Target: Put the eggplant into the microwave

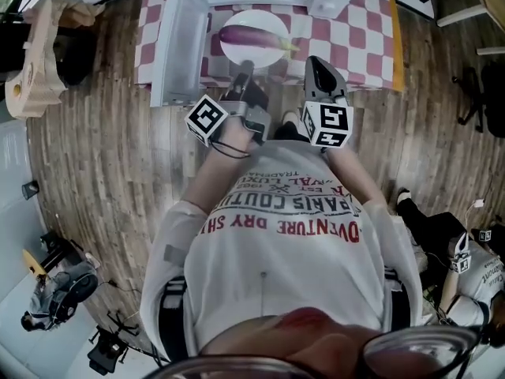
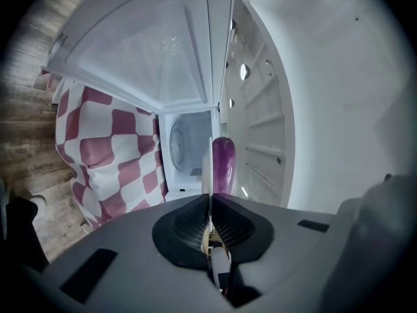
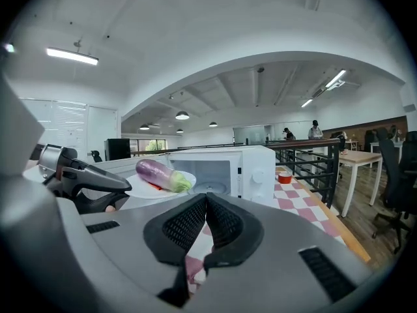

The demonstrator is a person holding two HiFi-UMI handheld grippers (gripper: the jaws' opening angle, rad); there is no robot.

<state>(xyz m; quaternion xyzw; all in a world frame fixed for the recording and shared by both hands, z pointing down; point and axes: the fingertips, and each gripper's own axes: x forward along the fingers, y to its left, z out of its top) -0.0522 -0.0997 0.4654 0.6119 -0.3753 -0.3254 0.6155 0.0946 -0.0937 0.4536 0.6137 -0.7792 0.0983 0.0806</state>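
I am clenching my left tongs [image 2: 210, 197] on the rim of the plate [image 2: 206, 167], and the eggplant [image 2: 223, 163] is lying on that plate. My right tongs [image 3: 205, 201] are sitting clenched and empty just beside it. The plate is hovering near the tabletop's [image 1: 371, 30] front edge, facing the open microwave [image 3: 254, 168], whose door [image 2: 143, 51] is hanging wide on the left.

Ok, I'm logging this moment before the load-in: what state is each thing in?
microwave door: open.
eggplant: lying on the plate, not yet inside.
plate: gripped at its rim by the left hand-held gripper.
left hand-held gripper: shut on the plate.
right hand-held gripper: shut, empty.
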